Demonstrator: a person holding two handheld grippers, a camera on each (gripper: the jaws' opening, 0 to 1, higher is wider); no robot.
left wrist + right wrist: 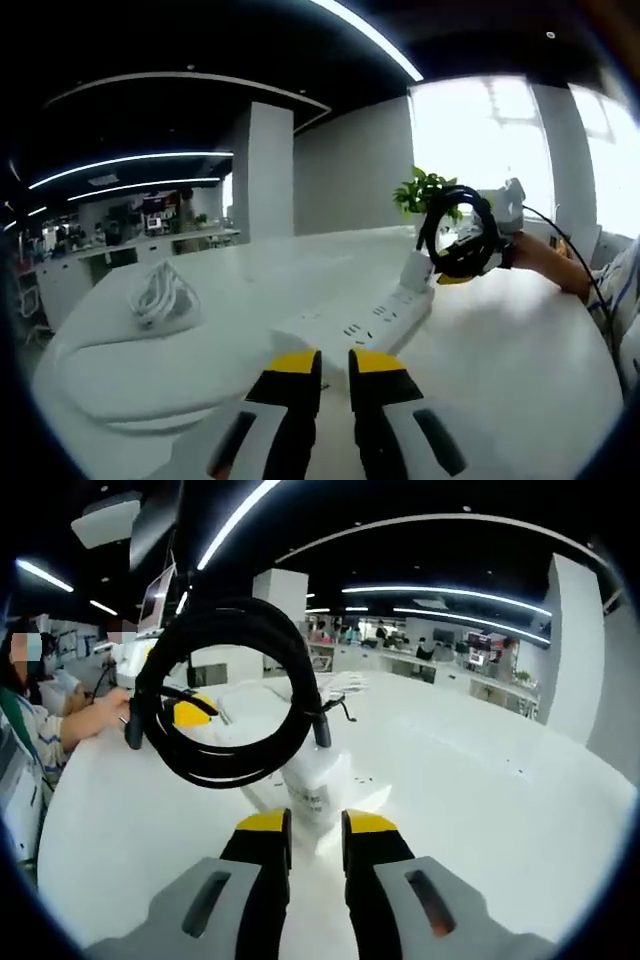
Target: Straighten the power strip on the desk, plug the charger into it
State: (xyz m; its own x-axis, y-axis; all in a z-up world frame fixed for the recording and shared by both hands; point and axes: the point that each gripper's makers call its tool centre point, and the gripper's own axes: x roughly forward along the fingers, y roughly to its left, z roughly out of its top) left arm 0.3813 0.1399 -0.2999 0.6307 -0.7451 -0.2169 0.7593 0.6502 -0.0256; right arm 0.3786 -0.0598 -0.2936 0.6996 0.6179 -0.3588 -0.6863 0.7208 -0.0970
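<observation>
A white power strip [362, 320] lies on the white desk [520, 360], running away from my left gripper [335, 365]. That gripper's yellow-tipped jaws stand almost together at the strip's near end, with nothing visible between them. My right gripper [315, 830] is shut on a white charger [314, 778], whose black cable coil [228, 690] hangs in a loop above it. In the left gripper view the charger [415, 270] sits at the strip's far end, with the right gripper [452, 272] and black coil [462, 232] behind it. The left gripper [190, 712] shows through the coil.
A bundle of white cable [160, 295] lies on the desk to the left of the strip, and the same bundle [335, 685] shows beyond the coil. A green plant [425, 190] stands at the far edge. A person's hand [100, 715] rests on the desk's side.
</observation>
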